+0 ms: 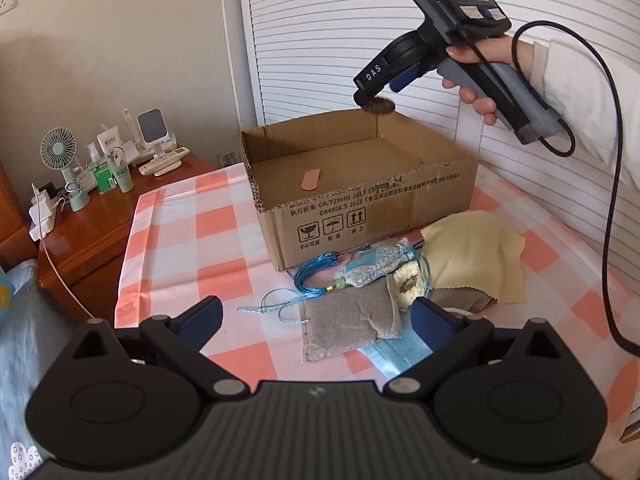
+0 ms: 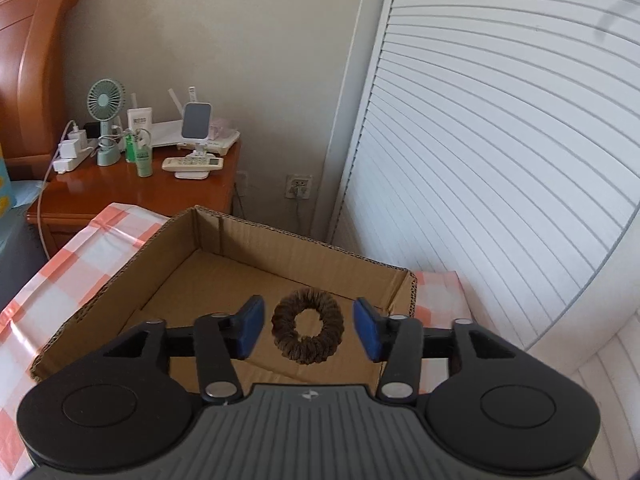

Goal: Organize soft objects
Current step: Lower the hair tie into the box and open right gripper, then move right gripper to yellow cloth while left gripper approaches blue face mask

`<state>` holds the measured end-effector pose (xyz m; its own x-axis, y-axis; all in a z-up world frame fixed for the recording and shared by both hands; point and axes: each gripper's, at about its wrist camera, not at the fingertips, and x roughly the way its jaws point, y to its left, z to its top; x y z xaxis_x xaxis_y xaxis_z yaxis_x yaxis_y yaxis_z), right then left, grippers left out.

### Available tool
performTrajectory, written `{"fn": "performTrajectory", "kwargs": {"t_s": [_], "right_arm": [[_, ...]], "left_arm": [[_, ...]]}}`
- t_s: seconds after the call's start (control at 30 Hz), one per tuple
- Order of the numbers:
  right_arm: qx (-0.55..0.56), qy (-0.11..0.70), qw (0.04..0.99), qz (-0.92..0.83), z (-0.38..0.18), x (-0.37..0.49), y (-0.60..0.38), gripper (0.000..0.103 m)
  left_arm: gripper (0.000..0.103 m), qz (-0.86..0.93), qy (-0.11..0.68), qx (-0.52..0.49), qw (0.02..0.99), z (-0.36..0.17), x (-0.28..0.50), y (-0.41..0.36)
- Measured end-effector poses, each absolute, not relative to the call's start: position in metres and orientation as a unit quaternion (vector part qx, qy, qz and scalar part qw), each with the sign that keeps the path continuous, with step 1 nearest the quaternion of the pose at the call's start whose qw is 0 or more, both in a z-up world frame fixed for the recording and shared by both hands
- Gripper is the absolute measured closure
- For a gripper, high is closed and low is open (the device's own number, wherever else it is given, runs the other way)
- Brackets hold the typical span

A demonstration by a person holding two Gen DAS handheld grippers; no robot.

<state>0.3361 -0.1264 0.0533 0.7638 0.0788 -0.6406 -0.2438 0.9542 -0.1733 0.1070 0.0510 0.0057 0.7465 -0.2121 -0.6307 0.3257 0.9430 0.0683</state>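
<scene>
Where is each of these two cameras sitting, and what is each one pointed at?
Left wrist view: sits on the left gripper, low over the checked bed, facing the cardboard box and the cloth pile; its own open fingers show, and the person's right hand holds the right gripper.
Right wrist view: sits on the right gripper, looking down into the box; its open fingers flank a brown scrunchie.
Shared: box, scrunchie, bedside table, slatted doors.

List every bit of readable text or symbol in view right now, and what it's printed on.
"DAS": side of the right gripper.
"GB/T29601 2013" and "GB4806.9 2023": cardboard box front, beside Chinese print too blurred to read.
Three handling pictograms (glass, umbrella, arrows): same box.
Bottle labels on the nightstand: too small.
</scene>
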Motion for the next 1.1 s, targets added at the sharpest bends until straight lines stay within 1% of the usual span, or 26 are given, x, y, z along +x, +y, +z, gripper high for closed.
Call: {"fn": "performTrajectory", "kwargs": {"t_s": [0.03, 0.07, 0.1, 0.17, 0.37, 0.63, 0.9, 1.1], "right_arm": [[-0.121, 0.339, 0.93, 0.079, 0.052, 0.341, -0.128, 0.023], [-0.117, 0.344, 0.929, 0.076, 0.051, 0.342, -0.129, 0.013], [-0.112, 0.343, 0.929, 0.076, 0.051, 0.341, -0.131, 0.008], [-0.112, 0.34, 0.93, 0.076, 0.05, 0.333, -0.132, 0.004], [-0.107, 0.343, 0.929, 0.089, 0.053, 0.302, -0.133, 0.0], [-0.107, 0.348, 0.926, 0.103, 0.048, 0.256, -0.135, 0.0], [-0.094, 0.375, 0.919, 0.075, 0.015, 0.212, -0.139, 0.0], [-0.074, 0.404, 0.91, 0.06, -0.015, 0.197, -0.138, 0.0]], "left_arm": [[0.003, -0.142, 0.328, 0.085, 0.93, 0.004, 0.106, 0.053], [0.003, -0.14, 0.331, 0.083, 0.93, 0.003, 0.106, 0.055], [0.003, -0.138, 0.333, 0.081, 0.929, 0.002, 0.105, 0.057], [0.003, -0.135, 0.336, 0.081, 0.929, 0.001, 0.104, 0.06], [0.002, -0.135, 0.336, 0.078, 0.929, 0.002, 0.096, 0.061], [0.002, -0.135, 0.331, 0.081, 0.93, 0.005, 0.084, 0.057], [0.001, -0.132, 0.337, 0.084, 0.928, 0.003, 0.076, 0.056], [0.001, -0.131, 0.337, 0.088, 0.928, 0.004, 0.073, 0.053]]}}
